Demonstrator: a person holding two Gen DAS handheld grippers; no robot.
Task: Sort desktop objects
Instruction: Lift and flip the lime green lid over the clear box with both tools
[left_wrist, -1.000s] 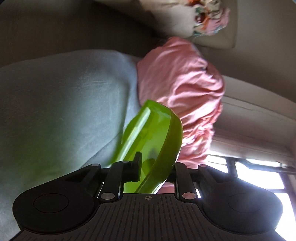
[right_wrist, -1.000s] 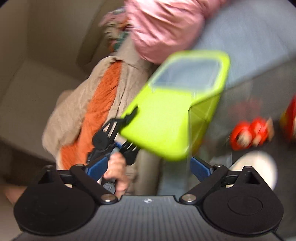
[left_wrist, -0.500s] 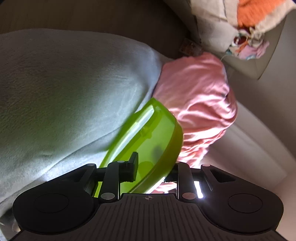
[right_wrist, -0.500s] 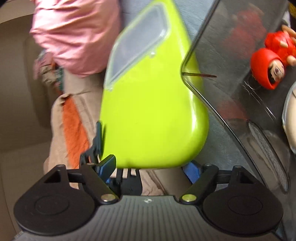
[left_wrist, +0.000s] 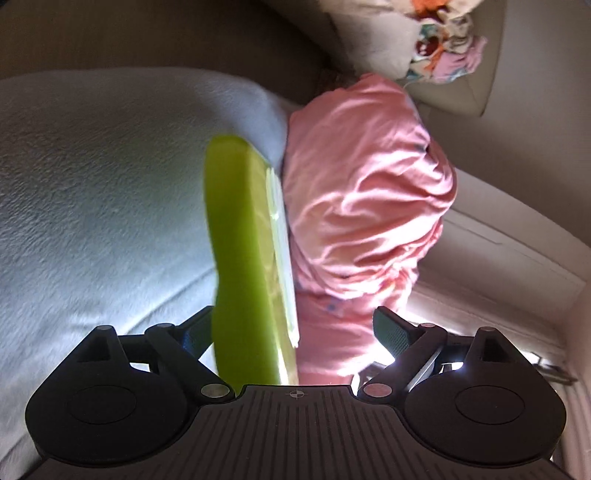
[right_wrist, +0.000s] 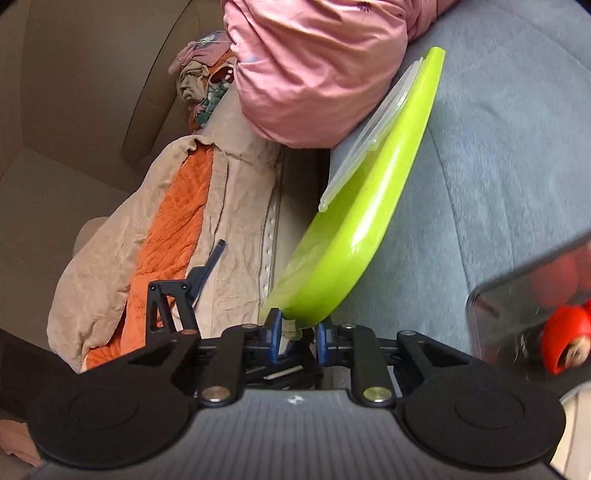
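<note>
R gripper (right_wrist: 297, 334): pads pressed together, pinching lower edge of green lid (right_wrist: 354, 221). Lid tilted up and away, clear panel on its upper face, over grey blanket (right_wrist: 498, 166).

L gripper (left_wrist: 291, 328): jaws opening, spread wide; lid (left_wrist: 247, 258) stands edge-on btw them, L pad just beside it, R pad well apart, contact can't tell.

Far: pink cloth (left_wrist: 362, 206) behind lid. Dark glass tabletop (right_wrist: 535, 291) at R, red toy (right_wrist: 565, 339) on it. Orange/beige cloth (right_wrist: 173, 236) at L.

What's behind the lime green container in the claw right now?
Behind the lime green container lie a grey blanket and a bunched pink cloth. The container hides where they meet; its contents are not visible.
</note>
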